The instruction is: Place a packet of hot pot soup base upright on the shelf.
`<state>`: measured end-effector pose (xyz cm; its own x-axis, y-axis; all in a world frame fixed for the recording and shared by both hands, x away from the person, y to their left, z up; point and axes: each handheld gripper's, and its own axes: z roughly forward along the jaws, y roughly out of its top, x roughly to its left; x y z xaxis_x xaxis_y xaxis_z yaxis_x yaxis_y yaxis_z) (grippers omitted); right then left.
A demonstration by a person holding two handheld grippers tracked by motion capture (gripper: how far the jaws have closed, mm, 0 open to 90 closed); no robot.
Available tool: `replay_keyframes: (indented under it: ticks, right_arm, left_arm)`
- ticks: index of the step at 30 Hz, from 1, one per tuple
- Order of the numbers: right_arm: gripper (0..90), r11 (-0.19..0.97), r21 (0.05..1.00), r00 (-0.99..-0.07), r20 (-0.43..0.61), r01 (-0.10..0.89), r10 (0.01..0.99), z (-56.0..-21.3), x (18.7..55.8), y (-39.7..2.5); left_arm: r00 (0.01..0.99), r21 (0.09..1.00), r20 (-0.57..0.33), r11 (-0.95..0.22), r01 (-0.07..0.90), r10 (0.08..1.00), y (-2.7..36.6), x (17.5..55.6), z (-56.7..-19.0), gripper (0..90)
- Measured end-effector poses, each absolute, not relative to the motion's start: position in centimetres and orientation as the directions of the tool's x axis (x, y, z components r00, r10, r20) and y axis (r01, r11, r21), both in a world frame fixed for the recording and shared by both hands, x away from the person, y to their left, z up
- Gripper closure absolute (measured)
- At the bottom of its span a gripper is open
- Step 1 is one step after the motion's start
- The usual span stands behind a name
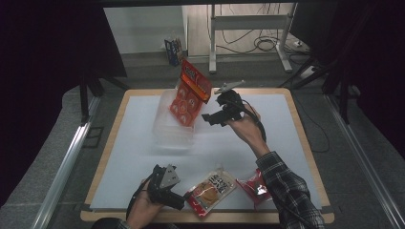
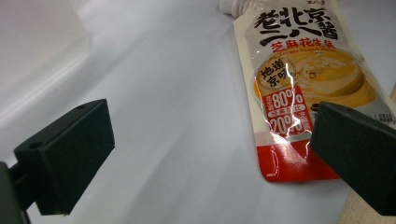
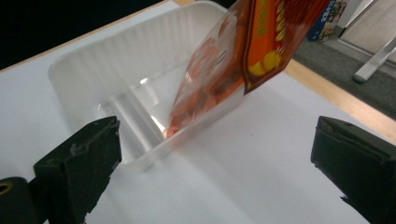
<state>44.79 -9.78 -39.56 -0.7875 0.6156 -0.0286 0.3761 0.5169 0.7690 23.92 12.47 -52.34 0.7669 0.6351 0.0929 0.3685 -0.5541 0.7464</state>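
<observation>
White-topped table (image 1: pixel 143 143) with a wooden edge, dark curtains on both sides and some desk legs and cables on the floor behind it. Looks like snack packs are getting loaded into the clear plastic tray (image 1: pixel 165 129) sitting mid-table toward the far side. One orange-red snack bag (image 1: pixel 191 93) is standing tilted in the tray, top end leaning up and out over its far rim. The right gripper (image 1: pixel 216 112) hovers just beside it, jaws spread wide and holding nothing, so I'd say that one is dealt with. Next up is probably the sauce pouch (image 1: pixel 211 191) lying flat at the near edge. The left gripper (image 1: pixel 167 188) is right next to it, way closer than the right one, jaws wide apart and empty too. In the left gripper view the pouch (image 2: pixel 299 88) sits off toward the right-hand jaw rather than between the two, its long axis running away from the camera, spout end farthest. A small red packet (image 1: pixel 253 183) lies just beyond the pouch, by the person's right sleeve.
</observation>
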Motion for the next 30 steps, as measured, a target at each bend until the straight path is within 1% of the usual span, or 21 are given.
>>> replay_keyframes:
  ticks: [10, 19, 30]
  right_arm:
    - [1.4, 0.527, 0.767, -0.802, -0.028, 0.366, 0.597, -40.3, 42.7, -10.9]
    - [0.3, 0.543, 0.763, -0.817, -0.032, 0.351, 0.575, -41.7, 40.8, -11.9]
    - [0.0, 0.478, 0.804, -0.817, 0.017, 0.354, 0.577, -43.6, 38.3, -14.2]
  left_arm:
    - [0.767, 0.742, 0.099, -0.561, 0.367, 0.634, 12.4, 23.9, -52.4, 0.0]
    - [0.768, 0.742, 0.104, -0.563, 0.363, 0.632, 12.4, 23.9, -52.4, 0.0]
    - [0.77, 0.737, 0.109, -0.571, 0.362, 0.629, 12.3, 23.8, -52.4, 0.0]
